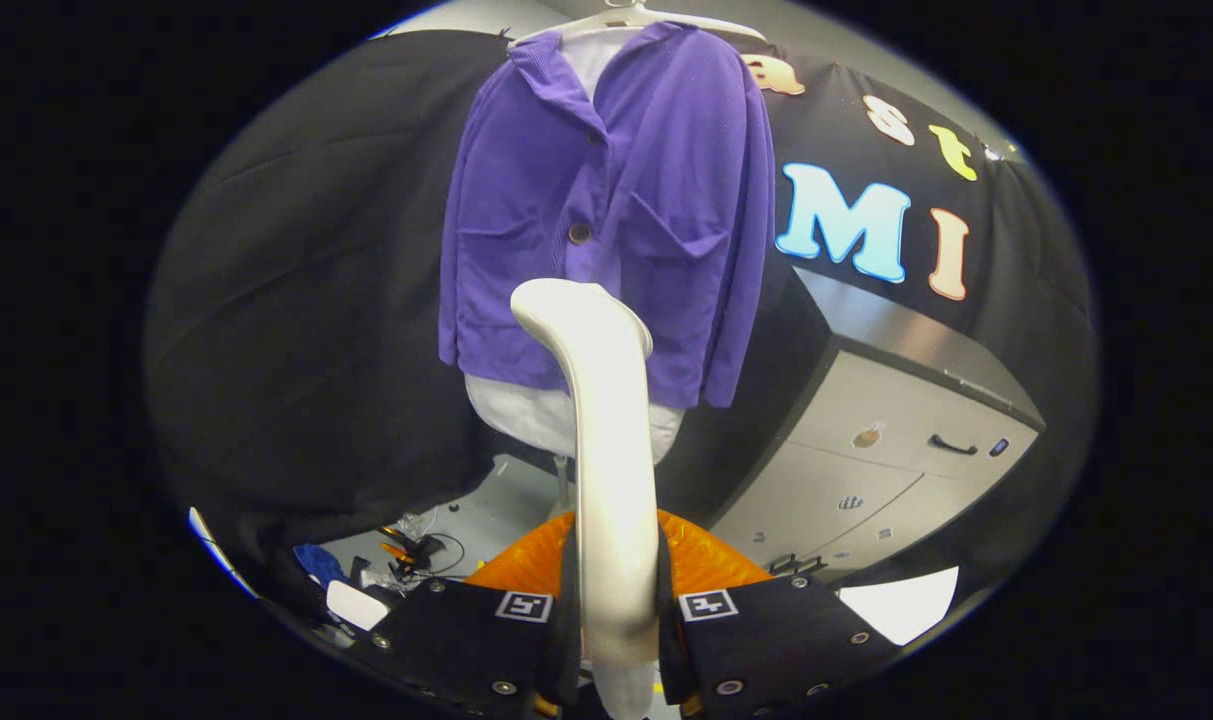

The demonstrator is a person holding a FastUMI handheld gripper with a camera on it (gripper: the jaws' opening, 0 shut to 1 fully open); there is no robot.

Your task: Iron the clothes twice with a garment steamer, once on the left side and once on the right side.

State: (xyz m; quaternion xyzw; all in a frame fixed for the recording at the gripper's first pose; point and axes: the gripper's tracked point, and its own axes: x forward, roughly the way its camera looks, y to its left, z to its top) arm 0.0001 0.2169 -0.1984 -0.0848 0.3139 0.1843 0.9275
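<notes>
gripper (616, 610): jaws clamp steamer handle (611, 480) | head (576, 305) raised, frame centre, facing purple jacket (616, 200) | hanger (646, 18) at top keeps fabric flat for passes

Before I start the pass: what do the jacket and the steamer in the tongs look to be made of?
Jacket: purple, matte, soft woven cloth, likely corduroy, going by the fine ribbing at the collar; dark buttons. Steamer: smooth, glossy off-white, probably moulded plastic, judging by its sheen and seamless curve. The tongs are shut on the steamer's handle, with both fingers pressing its sides.
</notes>
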